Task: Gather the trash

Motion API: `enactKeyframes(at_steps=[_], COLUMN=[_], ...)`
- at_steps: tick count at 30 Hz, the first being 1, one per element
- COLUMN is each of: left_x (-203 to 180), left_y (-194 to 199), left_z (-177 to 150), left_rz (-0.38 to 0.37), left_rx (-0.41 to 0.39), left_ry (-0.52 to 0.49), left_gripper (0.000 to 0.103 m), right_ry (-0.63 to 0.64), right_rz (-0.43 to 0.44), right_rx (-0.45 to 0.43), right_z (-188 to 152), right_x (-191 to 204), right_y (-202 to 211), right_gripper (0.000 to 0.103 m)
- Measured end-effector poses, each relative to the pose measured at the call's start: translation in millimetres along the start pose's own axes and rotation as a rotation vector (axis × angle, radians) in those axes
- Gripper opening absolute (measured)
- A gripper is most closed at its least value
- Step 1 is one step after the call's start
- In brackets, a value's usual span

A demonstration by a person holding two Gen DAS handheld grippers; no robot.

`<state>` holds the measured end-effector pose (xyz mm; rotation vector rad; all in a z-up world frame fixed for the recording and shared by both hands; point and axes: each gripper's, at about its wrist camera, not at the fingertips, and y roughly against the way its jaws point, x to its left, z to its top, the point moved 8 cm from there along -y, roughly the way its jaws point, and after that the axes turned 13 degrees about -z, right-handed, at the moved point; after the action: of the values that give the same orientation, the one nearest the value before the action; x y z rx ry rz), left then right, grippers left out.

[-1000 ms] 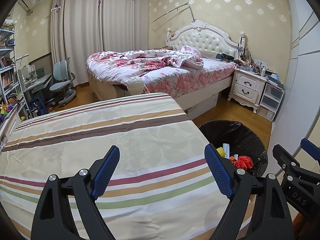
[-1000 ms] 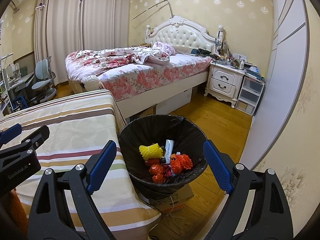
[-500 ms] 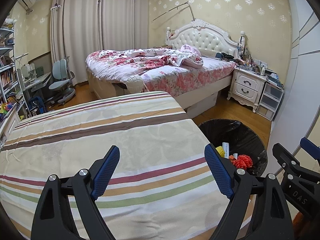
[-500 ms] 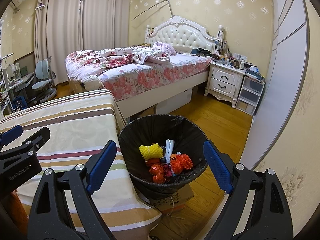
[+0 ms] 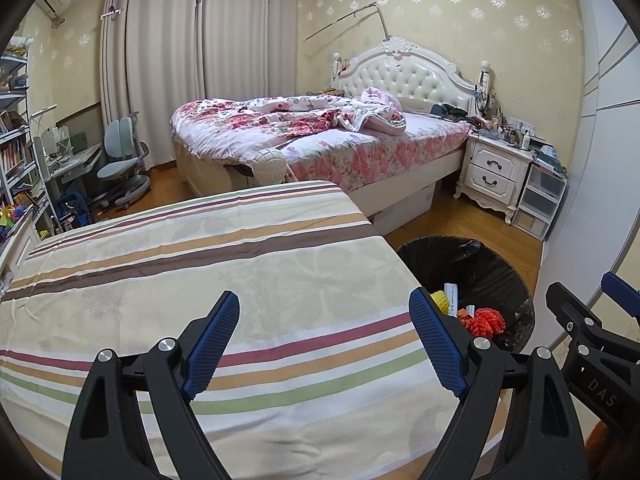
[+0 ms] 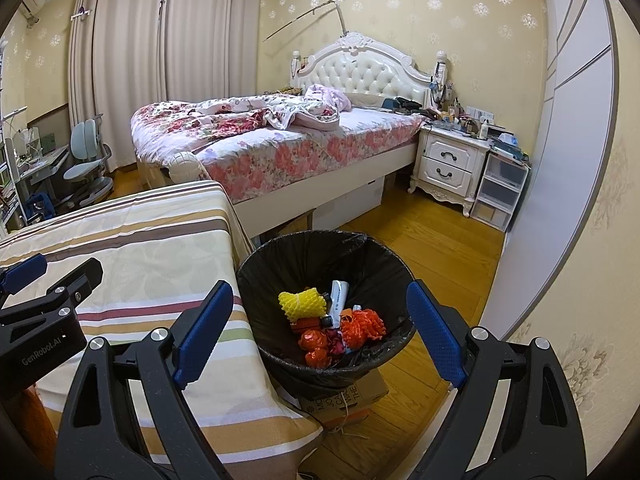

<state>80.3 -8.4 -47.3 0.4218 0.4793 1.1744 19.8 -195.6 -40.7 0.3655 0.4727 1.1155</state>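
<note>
A black-lined trash bin (image 6: pixel 304 252) stands on the floor beside the striped table. Inside it lie a yellow foam net (image 6: pixel 302 304), a white tube (image 6: pixel 339 296), orange-red netting (image 6: pixel 362 326) and small red wrappers (image 6: pixel 314 344). My right gripper (image 6: pixel 320 330) hovers over the bin, open, with nothing between its blue pads. My left gripper (image 5: pixel 324 338) stands open and empty over the striped tablecloth (image 5: pixel 200 280). In the left wrist view the bin (image 5: pixel 492 276) sits at the right, and part of the right gripper's frame shows at the right edge.
The bin rests on a cardboard box (image 6: pixel 344 396) on the wooden floor. A bed (image 6: pixel 280 148) with floral covers fills the middle of the room, a white nightstand (image 6: pixel 448 164) and plastic drawers (image 6: pixel 502 188) beside it. A desk chair (image 5: pixel 120 160) and shelves (image 5: pixel 16 152) stand at the left.
</note>
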Motion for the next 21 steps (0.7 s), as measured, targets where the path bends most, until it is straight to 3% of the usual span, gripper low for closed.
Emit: enactKeyframes(at_steps=[21], left_x=[-5.6], left_y=[3.4], left_z=[3.6], left_rz=[-0.011], left_rx=[-0.019], left_ry=[-0.007], left_gripper=[0.084], right_ry=[0.002], right_rz=[-0.001], right_rx=[0.001], right_z=[-0.9], right_x=[0.0], right_y=[-0.9], right_gripper=[0.086])
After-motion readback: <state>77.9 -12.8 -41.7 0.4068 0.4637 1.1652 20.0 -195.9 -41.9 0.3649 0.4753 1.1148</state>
